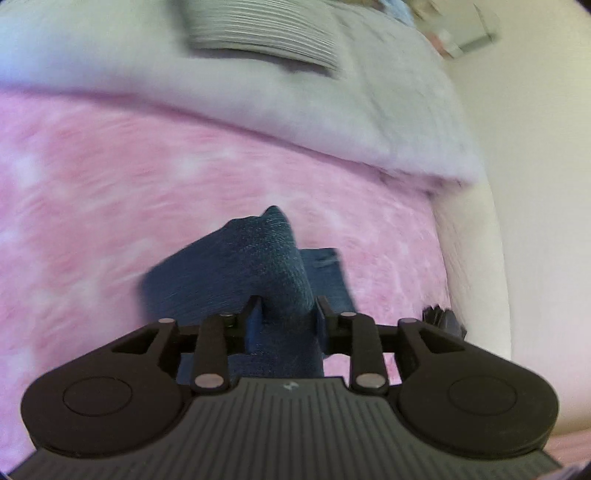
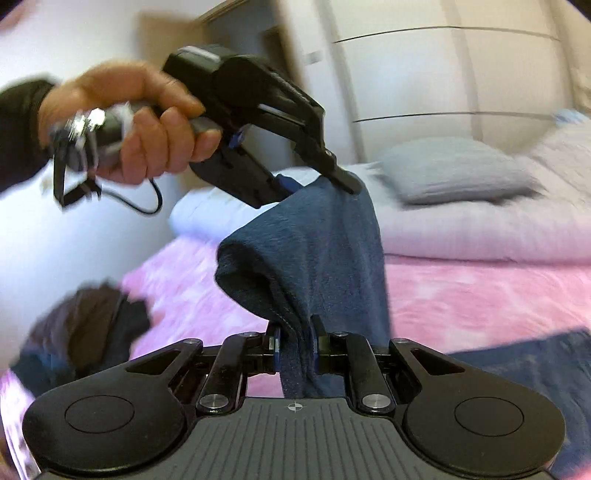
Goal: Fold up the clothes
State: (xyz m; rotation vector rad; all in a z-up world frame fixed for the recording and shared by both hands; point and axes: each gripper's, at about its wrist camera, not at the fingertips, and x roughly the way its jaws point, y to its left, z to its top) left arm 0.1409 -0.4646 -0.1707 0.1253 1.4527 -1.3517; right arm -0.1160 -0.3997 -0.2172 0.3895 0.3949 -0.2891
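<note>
A dark blue knitted garment point(image 2: 314, 243) hangs lifted above the pink bed cover point(image 2: 480, 295), held by both grippers. My right gripper point(image 2: 295, 341) is shut on a bunched edge of it. My left gripper point(image 2: 317, 181), seen in the right wrist view with the hand on its handle, is shut on the garment's upper edge. In the left wrist view the left gripper point(image 1: 286, 308) clamps a fold of the garment point(image 1: 255, 262), which droops over the pink cover point(image 1: 110, 192). More of the blue cloth lies on the bed at lower right point(image 2: 535, 369).
A pale folded duvet point(image 1: 258, 92) and a striped pillow point(image 1: 266, 33) lie beyond the pink cover. A grey pillow point(image 2: 454, 170) lies on the duvet. A dark heap of clothes point(image 2: 85, 321) sits at the left. White wardrobe doors point(image 2: 443, 74) stand behind. The bed's edge point(image 1: 472, 266) runs along a wall.
</note>
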